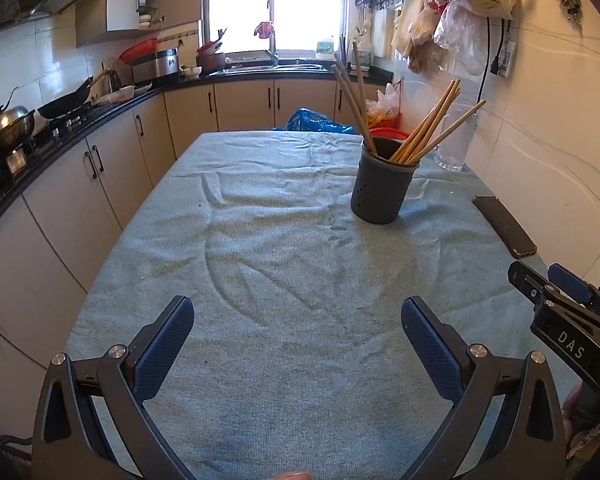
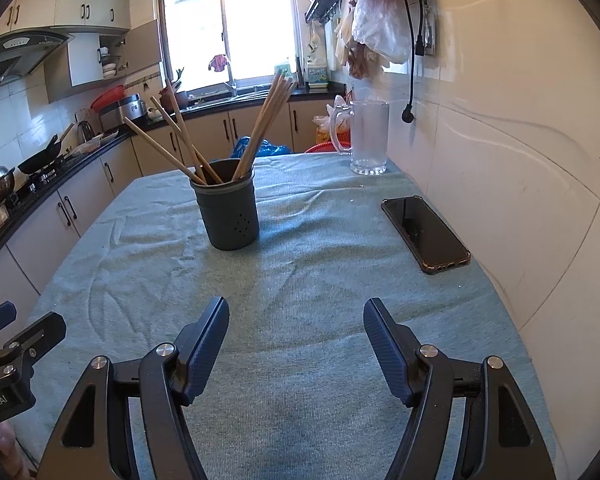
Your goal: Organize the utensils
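Observation:
A dark grey perforated utensil holder (image 1: 382, 188) stands upright on the table with several wooden chopsticks (image 1: 428, 128) leaning out of it; it also shows in the right wrist view (image 2: 229, 208) with its chopsticks (image 2: 266, 120). My left gripper (image 1: 298, 316) is open and empty, low over the near part of the table, well short of the holder. My right gripper (image 2: 296, 320) is open and empty, also near the front edge, to the right of the left one. The right gripper also shows in the left wrist view (image 1: 540, 280).
The table is covered by a wrinkled light blue-green cloth (image 1: 280, 240). A black phone (image 2: 426, 234) lies flat near the right wall. A clear glass mug (image 2: 368, 140) stands at the far right corner. Kitchen counters (image 1: 60, 136) run along the left and back.

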### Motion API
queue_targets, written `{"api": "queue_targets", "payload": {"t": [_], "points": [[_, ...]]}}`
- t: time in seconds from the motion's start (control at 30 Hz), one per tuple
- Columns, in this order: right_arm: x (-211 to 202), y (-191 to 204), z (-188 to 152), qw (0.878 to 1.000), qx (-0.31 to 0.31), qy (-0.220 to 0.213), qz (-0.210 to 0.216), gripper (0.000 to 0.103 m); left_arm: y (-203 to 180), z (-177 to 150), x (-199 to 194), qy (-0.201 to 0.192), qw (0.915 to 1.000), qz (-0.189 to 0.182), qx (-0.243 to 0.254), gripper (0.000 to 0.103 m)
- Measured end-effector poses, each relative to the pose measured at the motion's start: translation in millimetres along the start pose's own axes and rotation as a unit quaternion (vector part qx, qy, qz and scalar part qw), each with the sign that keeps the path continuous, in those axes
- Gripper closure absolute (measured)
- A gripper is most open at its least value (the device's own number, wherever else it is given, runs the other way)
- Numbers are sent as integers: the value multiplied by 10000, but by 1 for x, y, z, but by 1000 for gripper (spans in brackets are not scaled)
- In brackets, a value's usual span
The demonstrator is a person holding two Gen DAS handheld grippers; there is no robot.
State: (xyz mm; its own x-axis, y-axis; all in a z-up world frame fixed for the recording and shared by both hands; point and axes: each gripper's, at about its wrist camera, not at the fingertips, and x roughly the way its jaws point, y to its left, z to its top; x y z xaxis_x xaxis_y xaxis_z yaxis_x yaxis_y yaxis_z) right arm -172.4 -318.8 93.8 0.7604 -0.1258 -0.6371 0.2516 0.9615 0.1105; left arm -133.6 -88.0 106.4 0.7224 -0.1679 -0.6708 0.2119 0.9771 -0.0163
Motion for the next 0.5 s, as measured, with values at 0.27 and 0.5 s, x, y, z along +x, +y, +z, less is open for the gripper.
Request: {"api": "queue_targets", "payload": {"t": [0.27, 0.5], "points": [[11, 4, -2, 10000, -21, 92, -2, 29, 5, -1, 13, 155, 9999, 15, -54, 0], [16, 6, -3, 9999, -30, 110, -12, 28, 7, -1, 21, 242, 9997, 9, -60, 0]]}}
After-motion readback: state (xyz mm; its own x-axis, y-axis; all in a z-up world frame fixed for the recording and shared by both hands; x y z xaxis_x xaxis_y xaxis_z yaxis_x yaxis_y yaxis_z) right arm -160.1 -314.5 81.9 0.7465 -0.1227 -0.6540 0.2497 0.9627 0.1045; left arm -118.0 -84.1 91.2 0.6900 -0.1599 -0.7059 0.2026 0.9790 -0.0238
